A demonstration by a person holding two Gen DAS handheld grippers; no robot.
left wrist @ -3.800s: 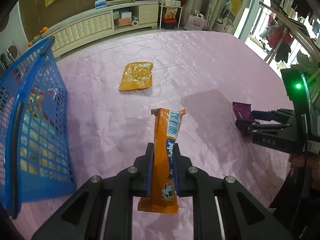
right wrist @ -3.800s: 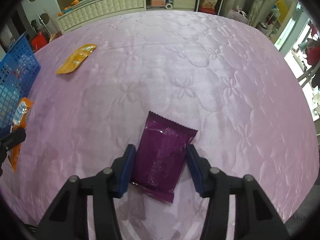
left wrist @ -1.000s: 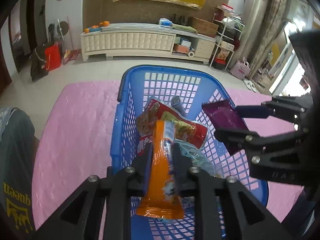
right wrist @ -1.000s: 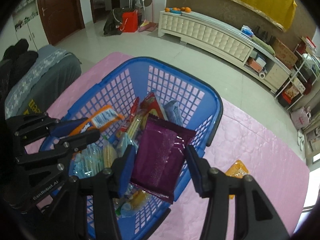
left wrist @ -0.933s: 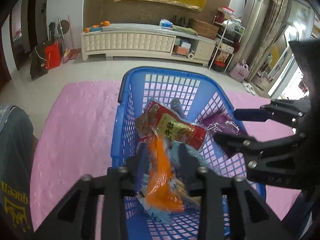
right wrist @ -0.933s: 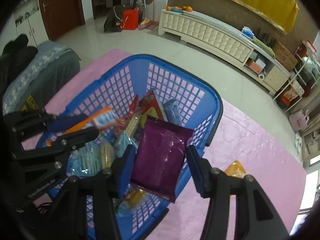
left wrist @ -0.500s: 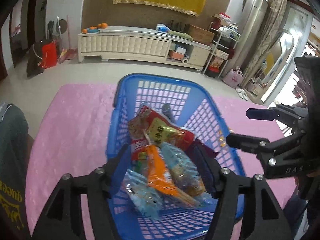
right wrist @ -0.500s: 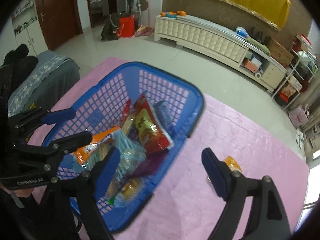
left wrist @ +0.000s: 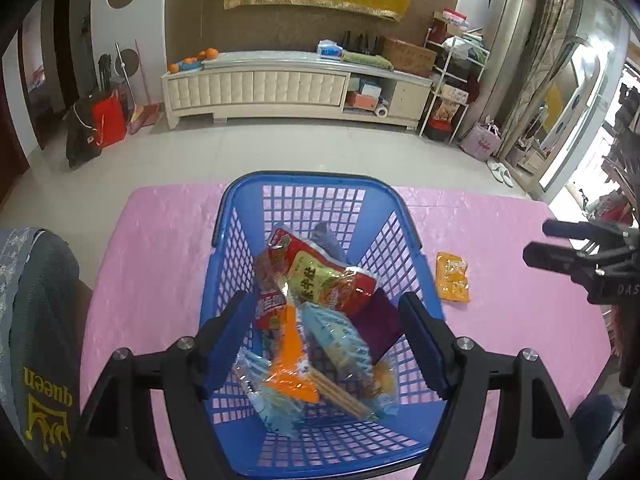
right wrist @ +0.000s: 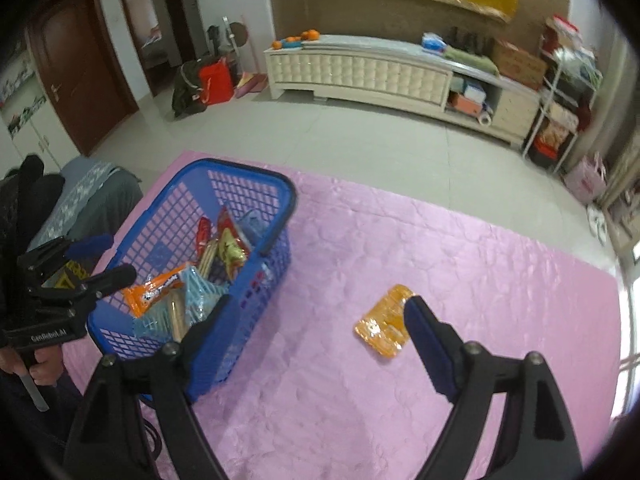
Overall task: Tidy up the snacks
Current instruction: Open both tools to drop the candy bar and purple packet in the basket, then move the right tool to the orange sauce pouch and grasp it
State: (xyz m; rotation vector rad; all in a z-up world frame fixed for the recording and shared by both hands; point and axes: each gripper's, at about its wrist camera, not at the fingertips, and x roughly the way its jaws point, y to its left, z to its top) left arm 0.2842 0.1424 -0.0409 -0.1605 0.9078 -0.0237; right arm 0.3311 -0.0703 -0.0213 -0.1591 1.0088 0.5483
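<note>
A blue basket (left wrist: 300, 178) stands on the pink quilted cover (left wrist: 160, 248) and holds several snacks. Among them lie the orange bar (left wrist: 292, 364), the purple packet (left wrist: 378, 326) and a red packet (left wrist: 320, 276). My left gripper (left wrist: 324, 300) hovers over the basket, its jaws opening with nothing between them. A yellow-orange packet (right wrist: 384, 320) lies flat on the cover to the right of the basket (right wrist: 256, 172). My right gripper (right wrist: 316, 304) is open and empty above the cover, between basket and packet; the packet sits by its right finger. In the right wrist view the left gripper (right wrist: 116, 256) is at the basket's left.
A grey garment printed "queen" (left wrist: 36, 320) lies at the cover's left edge. A hand (right wrist: 40, 368) holds the left gripper's handle. Beyond the cover are tiled floor (right wrist: 340, 132) and a long cream cabinet (left wrist: 260, 88). The cover (right wrist: 460, 264) stretches bare to the right.
Both grippers opened and dropped their snacks into the basket: the orange bar from the left, the purple packet from the right. The left rose a little; the right swung right toward the yellow-orange packet.
</note>
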